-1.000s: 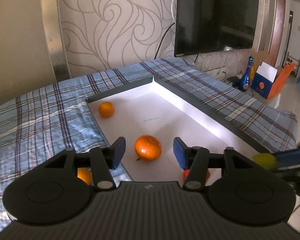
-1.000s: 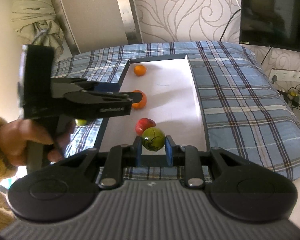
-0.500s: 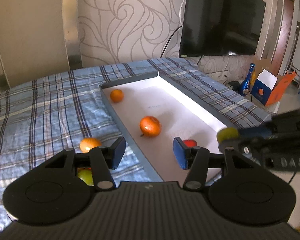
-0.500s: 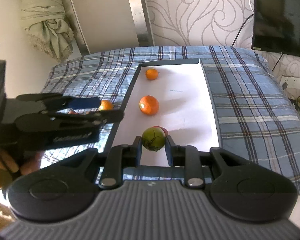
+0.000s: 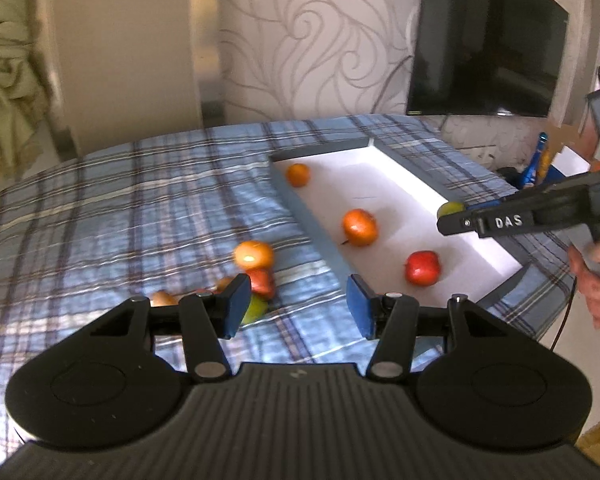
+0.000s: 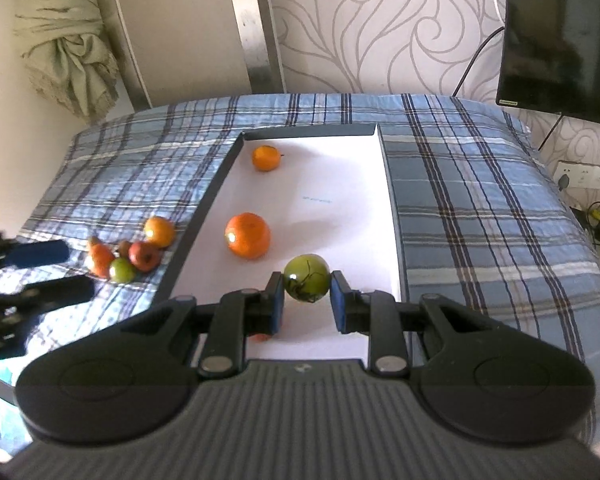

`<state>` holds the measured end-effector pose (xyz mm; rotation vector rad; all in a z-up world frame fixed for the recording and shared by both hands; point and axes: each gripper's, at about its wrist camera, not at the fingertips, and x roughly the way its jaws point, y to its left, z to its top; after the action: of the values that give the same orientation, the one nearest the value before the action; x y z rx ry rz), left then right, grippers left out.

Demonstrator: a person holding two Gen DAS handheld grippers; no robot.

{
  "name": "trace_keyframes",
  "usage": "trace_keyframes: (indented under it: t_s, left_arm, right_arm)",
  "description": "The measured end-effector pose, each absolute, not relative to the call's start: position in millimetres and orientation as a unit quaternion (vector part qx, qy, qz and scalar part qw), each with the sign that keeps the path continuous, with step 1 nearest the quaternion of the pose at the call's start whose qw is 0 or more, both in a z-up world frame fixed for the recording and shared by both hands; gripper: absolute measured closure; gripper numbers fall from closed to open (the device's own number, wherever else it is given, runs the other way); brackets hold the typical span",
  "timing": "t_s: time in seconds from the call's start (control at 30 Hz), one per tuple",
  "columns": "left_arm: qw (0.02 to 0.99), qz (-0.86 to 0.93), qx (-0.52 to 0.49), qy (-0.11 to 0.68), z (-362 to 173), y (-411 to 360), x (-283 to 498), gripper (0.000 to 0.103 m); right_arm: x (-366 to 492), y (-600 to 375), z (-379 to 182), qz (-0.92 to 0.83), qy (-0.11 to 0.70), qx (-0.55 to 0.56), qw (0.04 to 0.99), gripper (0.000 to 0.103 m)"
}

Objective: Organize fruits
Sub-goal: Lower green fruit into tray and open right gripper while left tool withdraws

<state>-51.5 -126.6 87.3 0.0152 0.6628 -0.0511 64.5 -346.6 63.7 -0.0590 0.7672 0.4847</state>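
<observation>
A shallow white tray (image 6: 352,184) with a dark rim lies on the plaid cloth. In it are a small orange (image 6: 266,158), a larger orange (image 6: 247,235) and a red apple (image 5: 422,268). My right gripper (image 6: 306,298) is shut on a green fruit (image 6: 306,283) above the tray's near end; the same green fruit (image 5: 451,209) shows in the left wrist view. Left of the tray lies a cluster of fruit: an orange (image 5: 253,255), a red fruit (image 6: 144,256) and a green one (image 6: 121,270). My left gripper (image 5: 294,304) is open and empty, near the cluster.
A dark television (image 5: 484,48) hangs on the patterned wall at the right. A tied curtain (image 6: 70,40) hangs at the back left. A blue bottle (image 5: 538,160) and a box stand beyond the table's right side. A person's hand (image 5: 594,276) grips the right tool.
The left gripper has swung left, off the tray and over the cloth, bringing the loose fruit cluster into view. The right gripper has carried the green fruit further over the tray.
</observation>
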Motion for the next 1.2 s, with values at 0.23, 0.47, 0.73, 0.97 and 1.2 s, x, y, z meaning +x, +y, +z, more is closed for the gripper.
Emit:
trace_keyframes:
  t_s: [0.23,0.47,0.73,0.97,1.2]
  left_arm:
    - [0.945,0.012,0.002,0.326,89,-112,-69,0.044]
    - [0.942,0.043,-0.003,0.333,86,-102,-82,0.044]
    - [0.938,0.058,-0.013,0.341,82,-93,-87,0.044]
    - [0.940,0.042,-0.012,0.337,81,-92,-79,0.044]
    - [0.941,0.021,-0.007,0.338,78,-90,-71,0.042]
  right_arm:
    - [90,-331,50,0.242,0.381,-0.052,0.891,0.074]
    - [105,-318,34,0.238,0.390,-0.070,0.886,0.074]
    - [112,-314,28,0.228,0.392,-0.077,0.888,0.072]
    - [108,-316,33,0.225,0.388,-0.075,0.891,0.071]
    - [99,-327,45,0.209,0.373,-0.061,0.902,0.071]
